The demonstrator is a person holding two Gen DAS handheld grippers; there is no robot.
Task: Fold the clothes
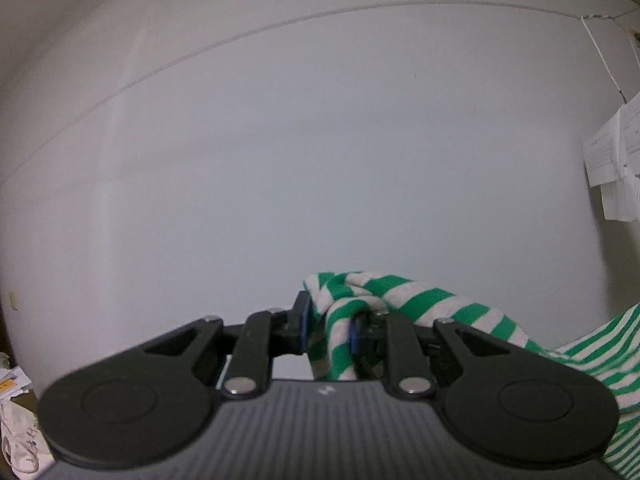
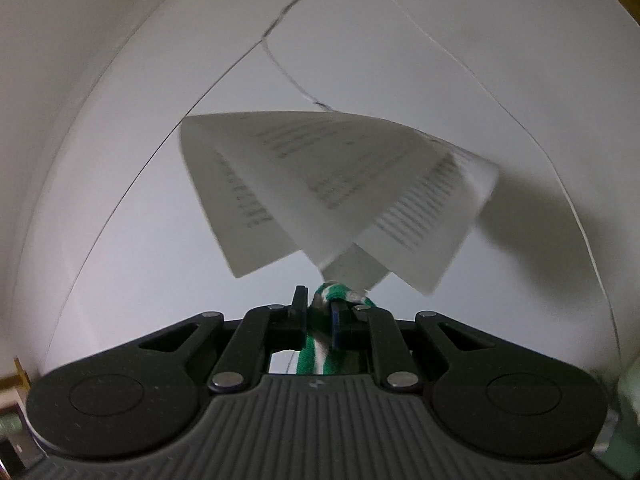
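Both tongs clamped on garment.
Left tongs and right tongs each grip the green-and-white striped knit garment, lower centre; printed paper sheets hang above centre.

Left tongs are raised and pointing level at the wall, their blue-padded jaws drawn close and clamped on a bunch of the green-and-white striped garment, which drapes away to the right. Right tongs are tilted up toward the wall too, jaws pinched narrow on a thin fold of the same striped cloth, which runs back between the fingers toward the body.
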